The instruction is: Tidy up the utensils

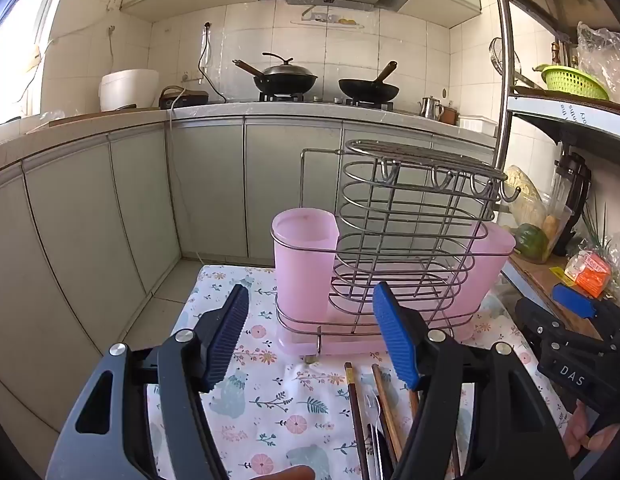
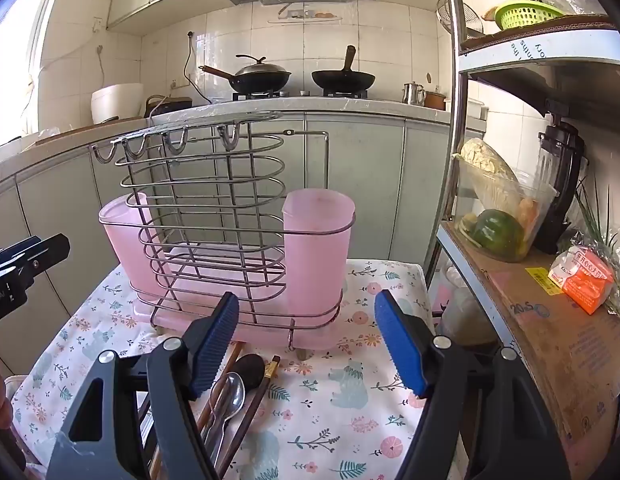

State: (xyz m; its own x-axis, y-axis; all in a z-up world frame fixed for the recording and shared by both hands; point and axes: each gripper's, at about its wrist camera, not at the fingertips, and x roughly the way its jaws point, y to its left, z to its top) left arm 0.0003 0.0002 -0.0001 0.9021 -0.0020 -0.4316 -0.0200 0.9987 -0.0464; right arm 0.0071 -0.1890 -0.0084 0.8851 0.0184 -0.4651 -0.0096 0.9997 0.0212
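A wire utensil rack (image 1: 405, 232) with two pink plastic cups, one (image 1: 304, 260) at its left end, stands on a floral cloth (image 1: 270, 400). Chopsticks (image 1: 355, 408) and a fork (image 1: 374, 412) lie on the cloth in front of it. My left gripper (image 1: 313, 336) is open and empty, above the cloth before the rack. In the right wrist view the rack (image 2: 214, 216) and a pink cup (image 2: 315, 256) stand ahead; a metal spoon (image 2: 228, 396), a dark spoon (image 2: 250, 368) and chopsticks (image 2: 250, 404) lie below. My right gripper (image 2: 308, 340) is open and empty.
A metal shelf unit (image 2: 529, 312) stands right of the table with a vegetable container (image 2: 497, 216), a blender (image 2: 557, 184) and an orange packet (image 2: 585, 280). Kitchen cabinets (image 1: 190, 184) and a stove with woks (image 1: 286, 76) are behind. The floor drops off left of the table.
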